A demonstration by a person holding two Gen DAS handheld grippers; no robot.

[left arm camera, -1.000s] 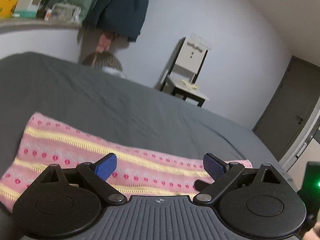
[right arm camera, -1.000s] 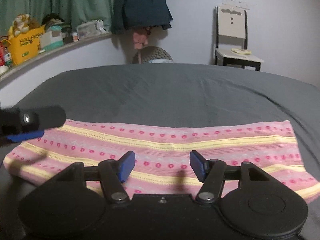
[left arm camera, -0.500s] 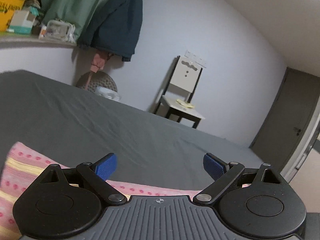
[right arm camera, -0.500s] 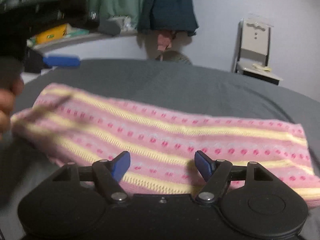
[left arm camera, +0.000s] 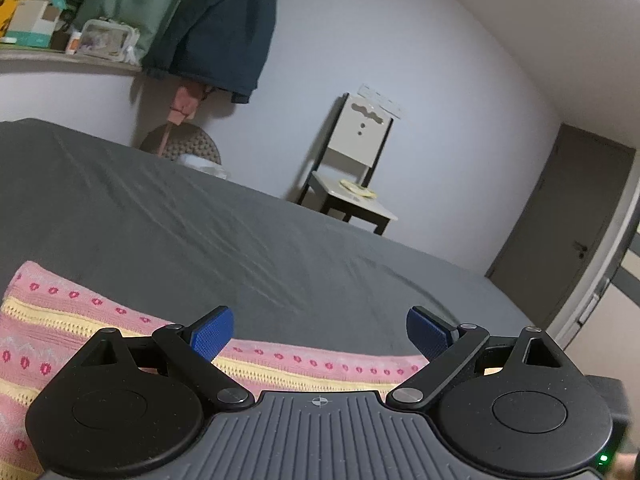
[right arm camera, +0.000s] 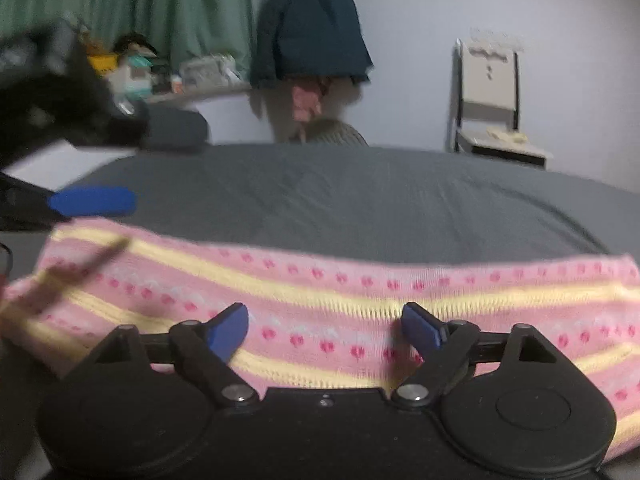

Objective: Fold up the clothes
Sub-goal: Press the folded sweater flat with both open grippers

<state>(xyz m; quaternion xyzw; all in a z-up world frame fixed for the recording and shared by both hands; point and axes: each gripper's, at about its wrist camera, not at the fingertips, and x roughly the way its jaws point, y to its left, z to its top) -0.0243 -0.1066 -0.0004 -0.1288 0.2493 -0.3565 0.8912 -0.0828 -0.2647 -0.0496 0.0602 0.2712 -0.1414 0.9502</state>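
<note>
A folded pink knit garment with yellow stripes and red dots (right arm camera: 360,292) lies flat on a dark grey bedsheet (left arm camera: 240,240), its near edge hidden behind both tools. The left gripper (left arm camera: 320,336) and right gripper (right arm camera: 325,326) hover over it, blue-padded jaws spread wide, holding nothing. In the right wrist view the left gripper is a motion-blurred shape, details unreadable.

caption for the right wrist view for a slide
Open right tool poised over a folded pink striped garment on a grey bed, left tool at its far end.
</note>
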